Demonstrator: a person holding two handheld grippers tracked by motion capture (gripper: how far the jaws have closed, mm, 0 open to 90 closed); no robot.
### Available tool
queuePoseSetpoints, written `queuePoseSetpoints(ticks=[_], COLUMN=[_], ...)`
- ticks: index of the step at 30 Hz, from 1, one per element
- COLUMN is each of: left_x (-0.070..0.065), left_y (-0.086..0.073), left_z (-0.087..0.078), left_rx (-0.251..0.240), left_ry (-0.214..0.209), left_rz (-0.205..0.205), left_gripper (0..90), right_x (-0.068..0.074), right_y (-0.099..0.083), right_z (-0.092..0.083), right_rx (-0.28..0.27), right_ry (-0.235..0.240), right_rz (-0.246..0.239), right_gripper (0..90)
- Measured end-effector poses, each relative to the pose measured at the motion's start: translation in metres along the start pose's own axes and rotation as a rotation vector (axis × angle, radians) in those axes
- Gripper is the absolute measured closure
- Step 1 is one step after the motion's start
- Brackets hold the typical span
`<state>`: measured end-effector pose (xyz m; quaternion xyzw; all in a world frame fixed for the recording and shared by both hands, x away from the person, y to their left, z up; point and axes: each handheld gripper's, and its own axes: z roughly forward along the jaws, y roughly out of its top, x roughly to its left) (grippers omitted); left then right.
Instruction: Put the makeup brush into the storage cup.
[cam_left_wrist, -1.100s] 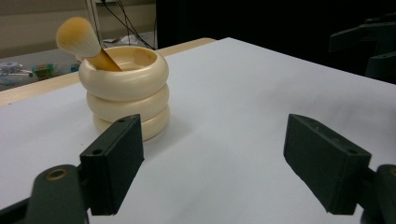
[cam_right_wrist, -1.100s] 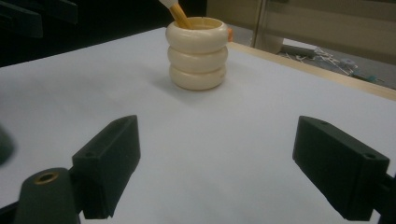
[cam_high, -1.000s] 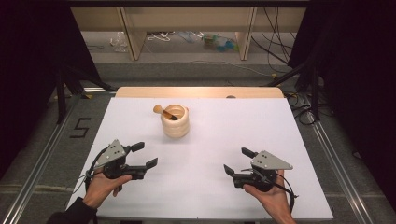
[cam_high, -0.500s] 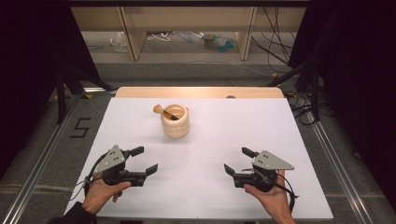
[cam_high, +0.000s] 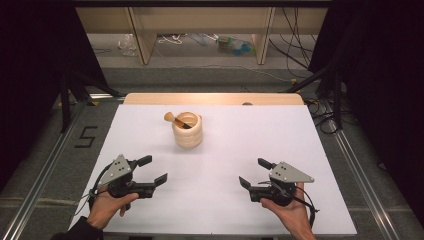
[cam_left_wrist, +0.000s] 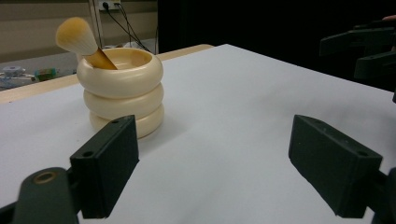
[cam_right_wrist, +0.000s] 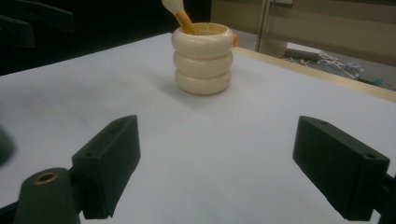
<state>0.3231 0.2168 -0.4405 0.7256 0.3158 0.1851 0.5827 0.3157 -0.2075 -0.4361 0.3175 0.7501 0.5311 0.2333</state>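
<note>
Left claw (cam_high: 152, 170) sits near the tabletop's (cam_high: 225, 165) near-left corner, held in the person's left hand (cam_high: 107, 210). Jaws released and spread wide, having just finished opening; nothing between them, just bare white tabletop. Jaws aim toward the tabletop's middle. Grey three-cornered plate on top, cable trailing off the near-left side.

Ringed wooden cup (cam_high: 188, 130) stands upright toward the far edge, left of the tabletop's centre line, well apart from both claws. Three stacked bulges, pale cream. In the left claw's own view the cup (cam_left_wrist: 122, 91) shows up-left, beyond the left jaw, not between the jaws. Brush (cam_high: 176, 120) stands in the cup, leaning toward the far-left corner, bristle head (cam_left_wrist: 74, 36) sticking out past the rim, orange-brown handle down inside.

Right claw (cam_high: 254, 174) sits near the near-right corner, held in the right hand (cam_high: 287, 215). Jaws released, wide apart, nothing in the gap, aiming toward the tabletop's middle. Its own view puts the cup (cam_right_wrist: 203, 58) ahead, roughly centred and far off, brush handle (cam_right_wrist: 183, 17) poking up from the rim.

Wood strip runs along the tabletop's far edge.
</note>
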Motion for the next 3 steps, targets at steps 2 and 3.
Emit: queuePoseSetpoints(ticks=[2,3], left_x=[0.0004,0.0004], left_y=[0.0001,0.0001], left_z=[0.0000,0.0000], left_rx=[0.001,0.002], left_ry=[-0.001,0.001], left_rz=[0.006,0.005], left_gripper=[16.0,16.0], right_x=[0.0010,0.0012], right_y=[-0.0002,-0.0002], right_z=[-0.0004,-0.0005], right_rx=[0.011,0.013], right_ry=[0.008,0.009], right_rz=[0.013,0.017], right_gripper=[15.8,15.8])
